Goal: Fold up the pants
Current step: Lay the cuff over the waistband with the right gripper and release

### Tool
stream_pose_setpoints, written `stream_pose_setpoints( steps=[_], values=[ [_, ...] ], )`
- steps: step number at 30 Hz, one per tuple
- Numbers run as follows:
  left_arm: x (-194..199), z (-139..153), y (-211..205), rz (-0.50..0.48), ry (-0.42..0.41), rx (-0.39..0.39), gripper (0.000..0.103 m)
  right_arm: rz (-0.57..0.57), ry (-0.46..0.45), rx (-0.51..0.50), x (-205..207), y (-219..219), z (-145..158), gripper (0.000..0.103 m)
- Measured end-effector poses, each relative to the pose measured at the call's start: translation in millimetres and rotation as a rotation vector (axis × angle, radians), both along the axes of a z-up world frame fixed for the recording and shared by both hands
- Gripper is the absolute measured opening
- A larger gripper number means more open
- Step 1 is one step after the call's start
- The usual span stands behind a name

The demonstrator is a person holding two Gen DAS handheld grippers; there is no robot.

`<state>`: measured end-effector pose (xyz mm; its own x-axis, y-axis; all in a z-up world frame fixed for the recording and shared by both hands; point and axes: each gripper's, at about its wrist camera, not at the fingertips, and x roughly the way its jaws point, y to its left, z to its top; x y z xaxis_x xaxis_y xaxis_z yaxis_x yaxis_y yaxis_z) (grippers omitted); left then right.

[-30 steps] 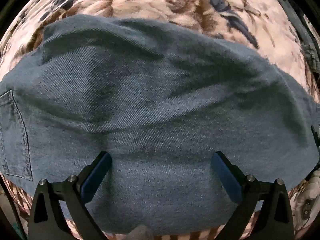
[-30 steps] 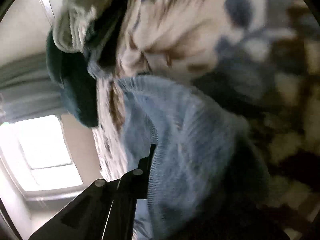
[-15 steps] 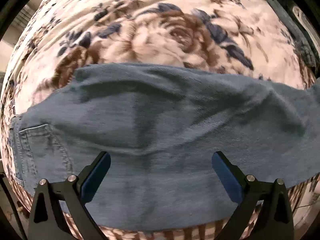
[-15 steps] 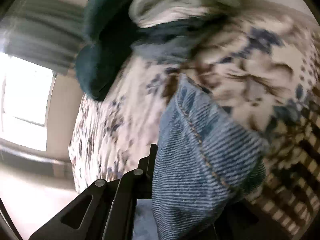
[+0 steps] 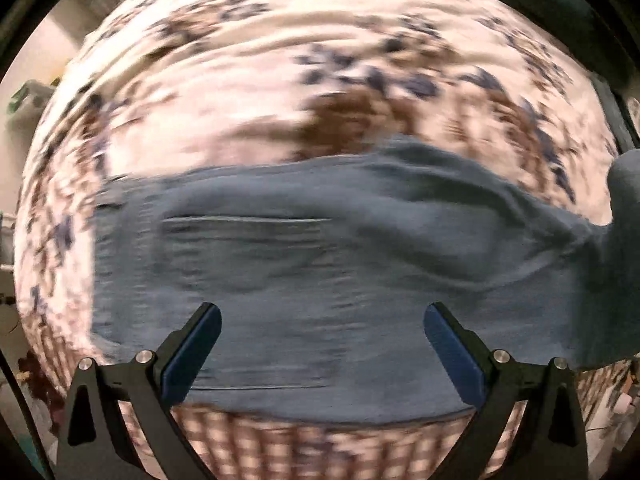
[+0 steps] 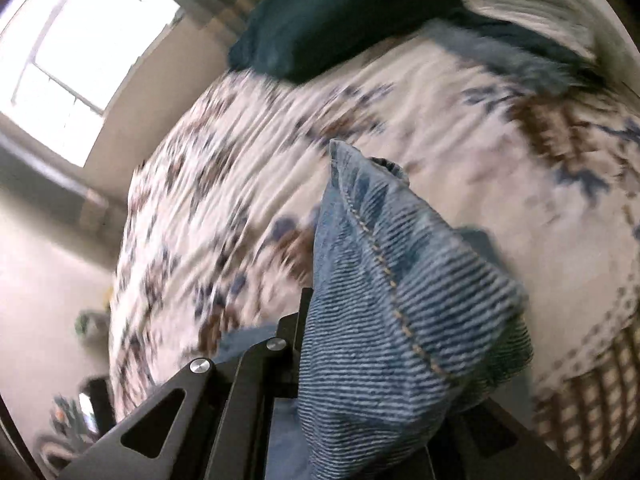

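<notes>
Blue denim pants [image 5: 320,264] lie across a floral bed cover [image 5: 280,80]; the picture is motion-blurred. A pocket seam shows at the left middle. My left gripper [image 5: 320,344] is open and empty, hovering above the near part of the pants. At the right edge the pants rise off the bed in a lifted fold [image 5: 624,208]. In the right wrist view my right gripper [image 6: 360,360] is shut on a bunched hem of the pants [image 6: 400,300], with orange stitching, held above the bed. The right finger is hidden by the cloth.
A dark teal pillow [image 6: 320,24] and a pile of other clothes [image 6: 520,28] lie at the head of the bed. A bright window [image 6: 80,52] is on the wall beyond. The checked border of the cover [image 5: 320,448] marks the near bed edge.
My left gripper has drawn back and up, so more bed cover shows beyond the pants. My right gripper has swung and lifted with the hem still held.
</notes>
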<state>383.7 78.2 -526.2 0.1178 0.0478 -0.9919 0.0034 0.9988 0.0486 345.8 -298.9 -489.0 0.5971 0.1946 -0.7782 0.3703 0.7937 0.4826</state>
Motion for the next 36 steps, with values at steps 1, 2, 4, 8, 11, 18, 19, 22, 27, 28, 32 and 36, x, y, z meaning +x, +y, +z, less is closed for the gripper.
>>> stream_pose_setpoints(
  steps=[1,2,4,8,11,18,19,22,27,28,32,36],
  values=[
    [-3,2,15,0.022,0.002,0.004,0.103,0.028,0.006,-0.021,3,18,-4,0.005],
    [-10,-1,21,0.041,0.004,0.008,0.103,0.053,0.011,-0.03,5,34,-9,0.005],
    [-23,1,45,0.087,0.007,0.019,0.103,0.129,0.03,-0.083,11,78,-21,0.005],
    [-31,-4,87,0.176,0.024,0.031,0.103,0.314,0.064,-0.265,14,170,-50,0.005],
    [-47,-9,113,0.231,0.043,0.031,0.103,0.412,0.086,-0.395,13,220,-71,0.005],
    [-55,-18,131,0.267,0.062,0.016,0.103,0.627,0.112,-0.685,0,303,-111,0.006],
    [-54,-19,131,0.271,0.064,0.007,0.103,0.646,0.124,-0.706,-1,305,-113,0.013],
    [-49,-20,128,0.276,0.065,-0.034,0.103,0.696,0.167,-0.673,-1,308,-111,0.031],
    [-31,-12,119,0.27,0.029,-0.148,0.103,0.738,0.226,-0.402,2,278,-78,0.066],
    [-27,-11,114,0.257,0.027,-0.186,0.103,0.745,0.226,-0.314,1,269,-70,0.085],
    [-7,-13,80,0.185,0.049,-0.32,0.103,0.703,0.22,-0.103,-15,221,-34,0.086],
    [7,-41,38,0.098,0.124,-0.357,0.103,0.512,0.307,-0.136,-29,153,-27,0.086]
  ],
)
